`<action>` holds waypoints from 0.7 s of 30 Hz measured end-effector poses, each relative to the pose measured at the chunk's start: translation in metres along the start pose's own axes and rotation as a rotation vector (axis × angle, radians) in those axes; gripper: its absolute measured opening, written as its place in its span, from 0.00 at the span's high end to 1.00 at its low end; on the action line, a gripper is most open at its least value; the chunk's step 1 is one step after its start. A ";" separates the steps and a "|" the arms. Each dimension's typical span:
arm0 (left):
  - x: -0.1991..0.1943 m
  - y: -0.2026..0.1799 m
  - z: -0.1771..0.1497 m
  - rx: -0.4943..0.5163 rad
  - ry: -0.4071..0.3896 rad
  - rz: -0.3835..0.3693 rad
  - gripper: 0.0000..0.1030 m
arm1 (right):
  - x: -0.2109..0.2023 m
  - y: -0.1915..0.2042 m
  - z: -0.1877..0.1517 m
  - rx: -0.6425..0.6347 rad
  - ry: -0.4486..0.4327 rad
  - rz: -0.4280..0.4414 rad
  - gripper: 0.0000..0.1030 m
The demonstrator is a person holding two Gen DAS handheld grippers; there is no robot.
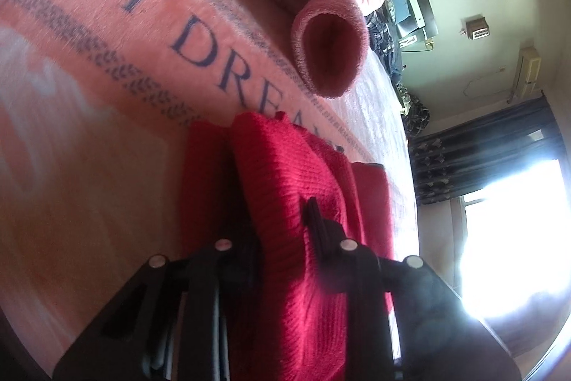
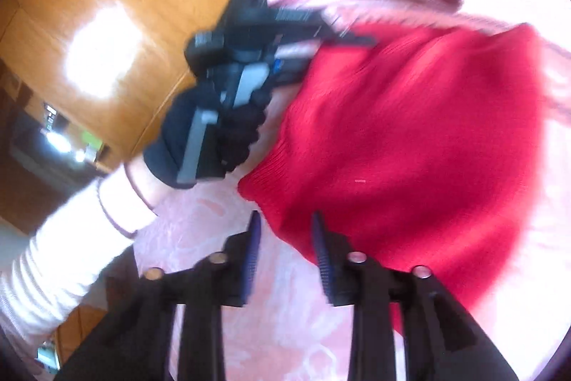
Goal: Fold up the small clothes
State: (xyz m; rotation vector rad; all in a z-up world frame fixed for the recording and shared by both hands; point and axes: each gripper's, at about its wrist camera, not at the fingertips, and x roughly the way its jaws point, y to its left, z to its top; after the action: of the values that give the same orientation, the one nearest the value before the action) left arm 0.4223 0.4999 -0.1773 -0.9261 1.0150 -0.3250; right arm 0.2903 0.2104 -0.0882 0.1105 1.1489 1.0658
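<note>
Presently: left gripper (image 1: 282,227) clamped on red knit garment (image 2: 410,138) for folding; right gripper (image 2: 285,256) beside garment, parted, empty.

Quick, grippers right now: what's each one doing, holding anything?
Left gripper: shut on the red knit garment, cloth bunched between its fingers.
Right gripper: open, empty, beside the garment's hem.

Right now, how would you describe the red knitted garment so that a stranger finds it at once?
Look at the pink bedcover printed with large dark letters. On it, below the lettering and in front of a rolled pink fleece tube, lies the red knitted garment, with the left gripper shut on a fold of it. It is the only deep red, ribbed knit there.
</note>
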 end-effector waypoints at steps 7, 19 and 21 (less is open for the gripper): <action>-0.001 0.012 -0.008 -0.016 -0.008 0.027 0.77 | 0.005 -0.046 -0.013 0.088 0.061 -0.127 0.69; -0.095 -0.032 -0.101 0.108 -0.008 0.174 0.45 | -0.060 -0.055 -0.033 0.100 -0.054 -0.106 0.62; -0.100 -0.031 -0.120 0.103 0.018 0.170 0.45 | -0.065 -0.052 -0.038 0.104 -0.058 -0.136 0.62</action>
State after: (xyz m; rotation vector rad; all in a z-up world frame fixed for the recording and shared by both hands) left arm 0.2745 0.4832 -0.1190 -0.7400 1.0758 -0.2409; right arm 0.2930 0.1187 -0.0911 0.1416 1.1427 0.8776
